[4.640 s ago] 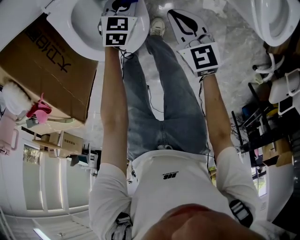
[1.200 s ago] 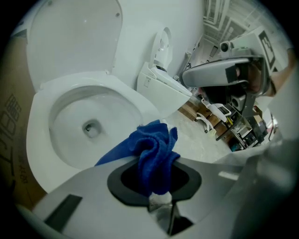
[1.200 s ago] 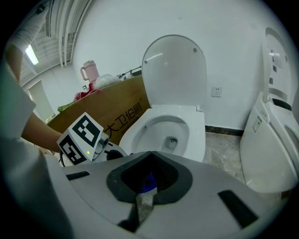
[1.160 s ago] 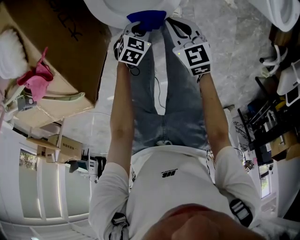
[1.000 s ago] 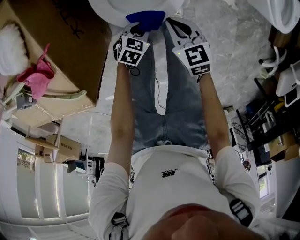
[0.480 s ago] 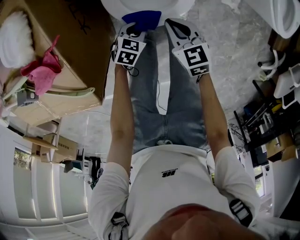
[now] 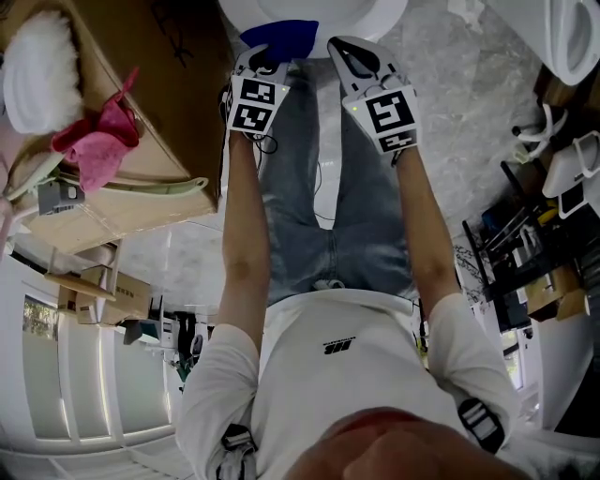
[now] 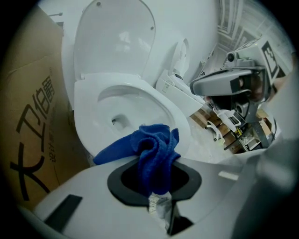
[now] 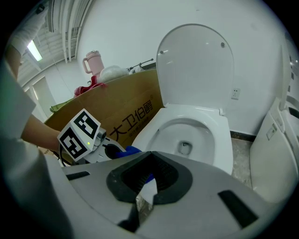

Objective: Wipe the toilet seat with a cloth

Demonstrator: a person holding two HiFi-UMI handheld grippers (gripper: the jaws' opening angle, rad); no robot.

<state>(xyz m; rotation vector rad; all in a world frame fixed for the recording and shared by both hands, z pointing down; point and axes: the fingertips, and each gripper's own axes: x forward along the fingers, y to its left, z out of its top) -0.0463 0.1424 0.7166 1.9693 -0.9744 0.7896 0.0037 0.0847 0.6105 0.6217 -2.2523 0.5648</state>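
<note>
Toilet seat (image 7: 375,11) cut off @ head view top.

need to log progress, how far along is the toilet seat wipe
Done: the lid is up and the left gripper has its jaws shut on the blue cloth. In hand: the cloth hangs at the front rim of the toilet seat; contact is unclear. Left: wiping round the seat, which shows no wipe marks. The right gripper is empty.

workroom with toilets (image 9: 221,140), cardboard box (image 9: 122,113)
</note>
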